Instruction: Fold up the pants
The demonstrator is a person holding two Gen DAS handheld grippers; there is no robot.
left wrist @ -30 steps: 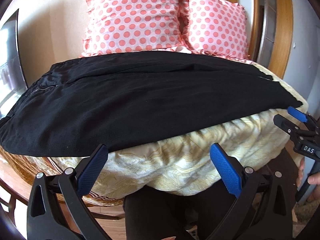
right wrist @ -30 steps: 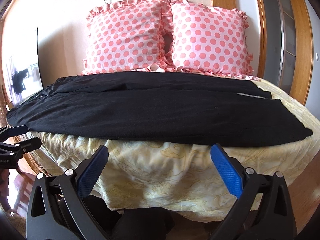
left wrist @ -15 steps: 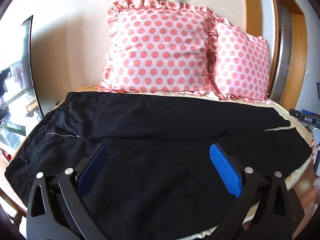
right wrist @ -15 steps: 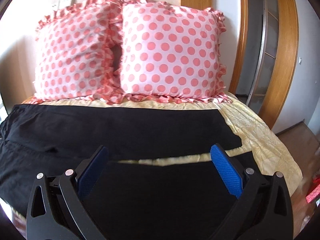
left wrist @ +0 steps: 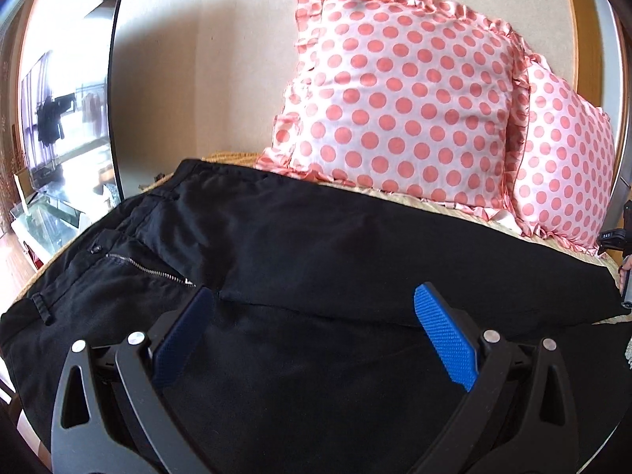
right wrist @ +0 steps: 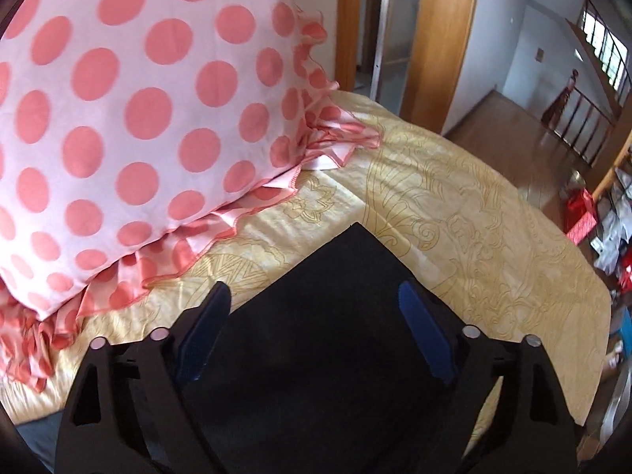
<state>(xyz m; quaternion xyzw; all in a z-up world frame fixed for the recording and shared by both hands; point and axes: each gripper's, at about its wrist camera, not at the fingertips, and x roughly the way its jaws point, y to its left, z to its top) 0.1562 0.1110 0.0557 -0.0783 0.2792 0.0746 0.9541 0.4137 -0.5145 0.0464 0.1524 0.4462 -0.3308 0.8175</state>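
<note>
The black pants [left wrist: 316, 245] lie spread flat across my yellow bedspread [right wrist: 474, 213], waistband and zipper at the left of the left view, one leg end filling the lower centre of the right view. My left gripper [left wrist: 312, 328] hangs over the crotch with jaws wide and empty. My right gripper [right wrist: 312, 320] is closing above the leg end, pads not pressing cloth. Polka-dot pillows [left wrist: 399, 106] stand behind.

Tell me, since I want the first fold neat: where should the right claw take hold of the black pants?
Probably the far leg's hem corner, coming from above off the leg end. It lies flat and square on the yellow bedspread, clear of the pillow. The right claw already straddles that leg, jaws closing.
</note>
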